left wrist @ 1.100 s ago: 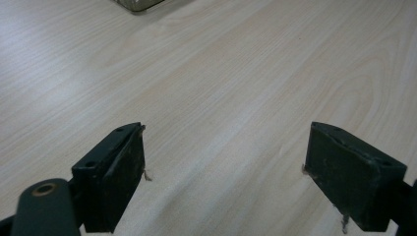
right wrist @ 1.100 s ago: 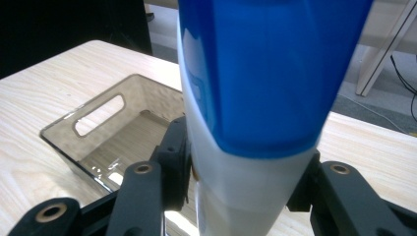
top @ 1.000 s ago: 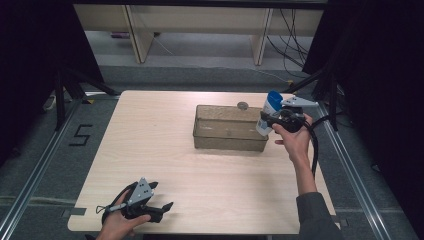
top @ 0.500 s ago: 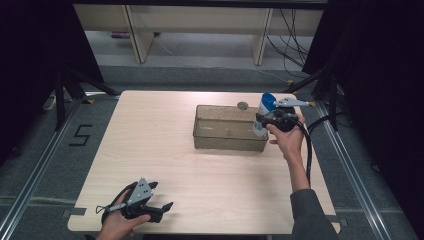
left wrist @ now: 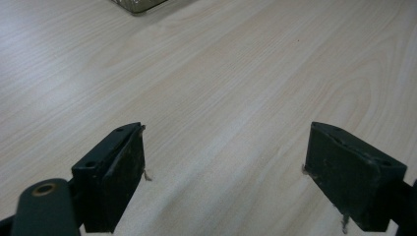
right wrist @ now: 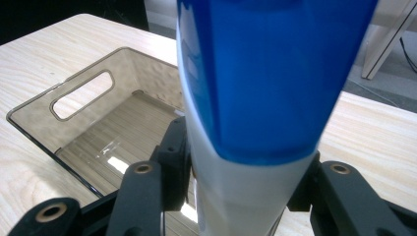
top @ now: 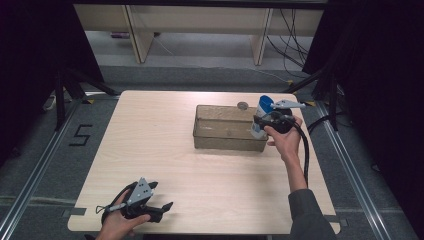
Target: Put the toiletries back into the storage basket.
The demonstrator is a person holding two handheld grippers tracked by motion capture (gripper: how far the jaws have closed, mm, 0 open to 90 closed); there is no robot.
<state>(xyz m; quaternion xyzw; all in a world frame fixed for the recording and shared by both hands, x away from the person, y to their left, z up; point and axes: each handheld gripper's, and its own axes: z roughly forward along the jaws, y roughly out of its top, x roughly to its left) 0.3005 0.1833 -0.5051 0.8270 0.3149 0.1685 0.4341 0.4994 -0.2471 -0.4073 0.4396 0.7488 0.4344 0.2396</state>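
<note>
Right gripper (top: 261, 122), clamped on an upright blue-and-white tube (top: 261, 114), has shifted left over the past second and now sits at the right end of the clear plastic bin (top: 227, 143), likely about to drop it in. Left gripper (top: 159, 209) rests near the table's (top: 150, 130) front edge, jaws apart and empty.

My table (top: 165, 150) is pale wood with a fine grain, rounded at the corners, standing on a grey floor (top: 40, 165) marked with a black "5". A clear, smoky bin (top: 227, 129) sits on it toward the far right, handle slots cut in its end walls, with wood showing through its bottom. Just behind the bin's far wall lies a small round disc (top: 243, 105). My left claw (top: 150, 207) rests at the near edge.
</note>
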